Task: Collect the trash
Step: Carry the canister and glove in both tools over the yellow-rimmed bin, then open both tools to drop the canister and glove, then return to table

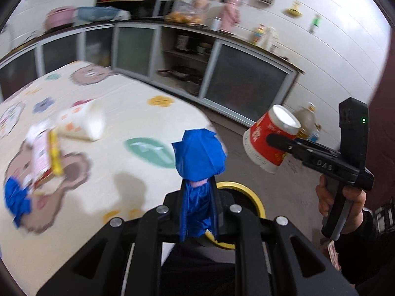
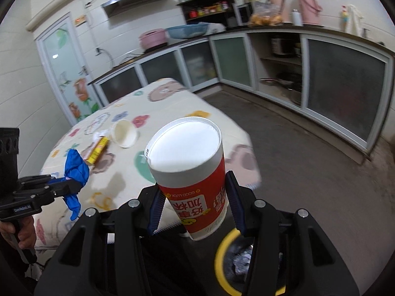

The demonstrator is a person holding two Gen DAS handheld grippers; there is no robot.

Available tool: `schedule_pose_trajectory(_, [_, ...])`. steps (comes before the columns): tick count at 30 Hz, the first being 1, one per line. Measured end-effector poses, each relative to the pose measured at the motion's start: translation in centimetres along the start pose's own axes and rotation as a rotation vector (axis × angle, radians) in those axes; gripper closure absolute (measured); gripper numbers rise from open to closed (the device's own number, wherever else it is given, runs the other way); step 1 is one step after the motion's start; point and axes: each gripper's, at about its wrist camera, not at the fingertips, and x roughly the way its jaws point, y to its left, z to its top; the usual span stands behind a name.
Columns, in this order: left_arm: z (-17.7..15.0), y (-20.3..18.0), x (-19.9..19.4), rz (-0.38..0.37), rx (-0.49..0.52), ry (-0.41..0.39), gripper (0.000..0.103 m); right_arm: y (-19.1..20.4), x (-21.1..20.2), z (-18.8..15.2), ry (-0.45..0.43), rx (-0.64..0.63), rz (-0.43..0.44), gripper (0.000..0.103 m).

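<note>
My left gripper [image 1: 198,187] is shut on a crumpled blue wrapper [image 1: 200,155], held above the table edge; the gripper also shows in the right wrist view [image 2: 71,186] with the wrapper [image 2: 75,169]. My right gripper [image 2: 195,197] is shut on a red and white paper cup [image 2: 190,162], held upside down; the cup also shows in the left wrist view [image 1: 270,139]. A yellow-rimmed trash bin [image 2: 222,254] with trash inside sits below the cup, and its rim shows under my left gripper [image 1: 254,197].
A table with a cartoon cloth [image 2: 170,103] holds a white paper cup [image 2: 123,133] on its side, a yellow box [image 2: 97,150] and, in the left wrist view, another blue scrap [image 1: 16,197]. Kitchen cabinets [image 2: 345,93] line the walls. A bottle [image 1: 307,120] stands on the floor.
</note>
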Motion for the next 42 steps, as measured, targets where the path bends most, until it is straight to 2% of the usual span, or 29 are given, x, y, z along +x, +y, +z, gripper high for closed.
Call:
schedule_pose_trajectory(9, [1.4,-6.5,5.8,-0.104,0.137,0.057,0.089,-5.8,-2.1,-3.8,0.034,0.100,-0.117,0.058])
schedule_pose_trajectory(17, [1.0,-9.6,11.4,-0.165,0.160,0.147,0.089,-9.4,-1.8,-7.9,0.099,0.197,-0.166,0.058])
schedule_pose_trajectory(27, [-0.7,-11.8,17.1,-0.172,0.165,0.279,0.089,-11.6,0.5,-11.8,0.197,0.266,-0.183,0.058])
schedule_pose_trajectory(38, [-1.8,-12.1,20.8,-0.140,0.153,0.346,0.089,-13.6,3.6,-14.4,0.316,0.304,-0.233,0.057])
schedule_pose_trajectory(41, [-1.8,-12.2,20.9,-0.137,0.155,0.343,0.086,-13.9,4.0,-14.8,0.338,0.305,-0.250,0.052])
schedule_pose_trajectory(42, [-1.9,-12.3,20.9,-0.140,0.155,0.345,0.079,-14.1,4.3,-15.0,0.350,0.302,-0.257,0.044])
